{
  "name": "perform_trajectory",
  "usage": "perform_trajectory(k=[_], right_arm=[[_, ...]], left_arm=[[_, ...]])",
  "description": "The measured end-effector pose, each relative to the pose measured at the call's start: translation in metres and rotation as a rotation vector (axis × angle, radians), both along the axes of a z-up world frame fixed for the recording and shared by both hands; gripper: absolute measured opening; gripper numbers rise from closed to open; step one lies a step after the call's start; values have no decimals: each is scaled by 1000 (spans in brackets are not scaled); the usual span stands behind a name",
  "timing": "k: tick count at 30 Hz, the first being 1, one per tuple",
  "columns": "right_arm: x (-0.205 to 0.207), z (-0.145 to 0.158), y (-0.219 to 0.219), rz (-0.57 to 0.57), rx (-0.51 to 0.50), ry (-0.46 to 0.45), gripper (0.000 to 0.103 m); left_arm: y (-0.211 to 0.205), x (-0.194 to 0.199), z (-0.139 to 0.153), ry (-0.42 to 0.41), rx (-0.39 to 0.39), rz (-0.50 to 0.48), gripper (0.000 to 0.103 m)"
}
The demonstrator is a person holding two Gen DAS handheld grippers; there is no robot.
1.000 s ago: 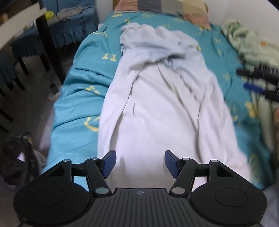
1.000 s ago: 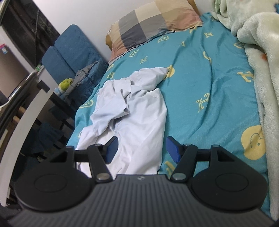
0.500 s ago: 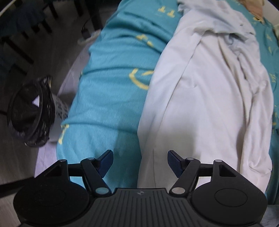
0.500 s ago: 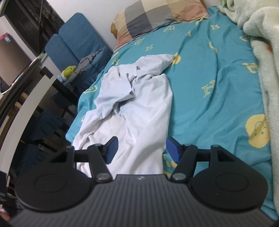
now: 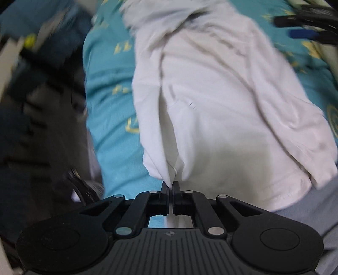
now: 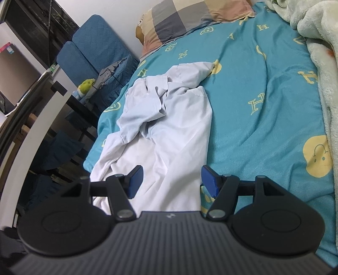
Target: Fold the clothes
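Observation:
A white shirt (image 5: 221, 101) lies crumpled lengthwise on a teal bed sheet (image 5: 109, 110). My left gripper (image 5: 171, 187) is shut on the shirt's near left hem corner, and the cloth rises in a pinched fold from the jaws. In the right wrist view the same shirt (image 6: 169, 131) lies on the left half of the bed. My right gripper (image 6: 171, 179) is open and empty, held just above the shirt's near end. It also shows in the left wrist view (image 5: 304, 27) at the top right, blurred.
A checked pillow (image 6: 190, 19) lies at the head of the bed. A pale green blanket (image 6: 321, 52) is heaped along the right side. A blue chair (image 6: 90, 52) and a dark table (image 6: 63, 91) stand left of the bed, beyond its left edge (image 6: 95, 148).
My left gripper has closed on the shirt's near left hem corner and swung back toward the bed. My right gripper has moved slightly lower and nearer the shirt, still open.

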State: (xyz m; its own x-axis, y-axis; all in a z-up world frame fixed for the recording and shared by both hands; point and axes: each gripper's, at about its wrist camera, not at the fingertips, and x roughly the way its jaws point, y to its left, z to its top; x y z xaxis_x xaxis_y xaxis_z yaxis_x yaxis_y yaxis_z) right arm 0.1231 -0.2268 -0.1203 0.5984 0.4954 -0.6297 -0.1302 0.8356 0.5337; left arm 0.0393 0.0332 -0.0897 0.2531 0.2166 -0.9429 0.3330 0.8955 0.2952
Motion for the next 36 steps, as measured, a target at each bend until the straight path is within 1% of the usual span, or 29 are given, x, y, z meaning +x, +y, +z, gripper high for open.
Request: perform_trajectory(k=[2, 3, 5, 7, 10, 11, 12, 13, 14, 15, 16, 17, 19, 20, 21, 22, 23, 24, 25, 27, 30, 31, 33, 34, 36], right_arm=[[0, -1, -2, -7, -6, 2, 64], [0, -1, -2, -10, -10, 4, 64], [-1, -2, -3, -15, -22, 8, 64], [-2, -2, -4, -19, -35, 15, 64], [-9, 0, -4, -11, -42, 50, 64], [-13, 2, -4, -3, -39, 56, 64], [-18, 6, -5, 5, -38, 60, 64], [-24, 9, -5, 12, -37, 63, 64], [-32, 12, -7, 18, -34, 67, 64], [-39, 15, -8, 25, -33, 70, 64], [-47, 16, -10, 34, -36, 75, 64], [-56, 16, -11, 47, -39, 83, 64], [-73, 13, -11, 80, -45, 110, 64], [-80, 9, -11, 97, -49, 132, 64], [-87, 4, -11, 112, -56, 157, 64], [-92, -1, -11, 124, -66, 183, 64], [-97, -7, -10, 130, -81, 211, 64], [-100, -12, -10, 134, -95, 234, 64], [-103, -15, -10, 135, -101, 248, 64], [-106, -18, -10, 135, -103, 262, 64], [-108, -19, -4, 163, -115, 270, 65], [-108, -22, -2, 178, -115, 289, 65], [-108, -30, 4, 206, -111, 335, 65], [-109, -33, 6, 221, -104, 352, 65], [-111, -36, 11, 247, -92, 372, 67]], left_arm=[[-28, -14, 13, -48, 50, -146, 3], [-41, -21, 14, -61, 57, -204, 3], [-63, -35, 4, -61, 26, -285, 3], [-75, -46, -20, -50, -31, -309, 3], [-81, -53, -49, 2, -156, -278, 5], [-78, -55, -54, 17, -190, -262, 8], [-75, -56, -57, 30, -226, -244, 8], [-66, -55, -51, 23, -279, -217, 10], [-57, -54, -45, 16, -331, -190, 27], [-48, -53, -38, 9, -385, -162, 51], [-35, -52, -27, 4, -455, -131, 57], [-23, -51, -20, -13, -505, -98, 61], [0, -46, -9, -51, -553, 4, 72], [14, -42, -7, -76, -567, 67, 82], [29, -33, -8, -101, -580, 137, 84], [44, -25, -13, -109, -586, 213, 84], [57, -16, -19, -95, -593, 289, 84], [65, -11, -24, -81, -610, 346, 84], [70, -8, -26, -80, -623, 376, 84], [70, -3, -30, -90, -604, 394, 84], [52, 2, -41, -85, -522, 357, 88], [46, 4, -45, -82, -494, 345, 88], [35, 7, -55, -51, -447, 314, 88], [33, 8, -59, -41, -442, 306, 88], [32, 10, -65, -19, -456, 310, 88]])
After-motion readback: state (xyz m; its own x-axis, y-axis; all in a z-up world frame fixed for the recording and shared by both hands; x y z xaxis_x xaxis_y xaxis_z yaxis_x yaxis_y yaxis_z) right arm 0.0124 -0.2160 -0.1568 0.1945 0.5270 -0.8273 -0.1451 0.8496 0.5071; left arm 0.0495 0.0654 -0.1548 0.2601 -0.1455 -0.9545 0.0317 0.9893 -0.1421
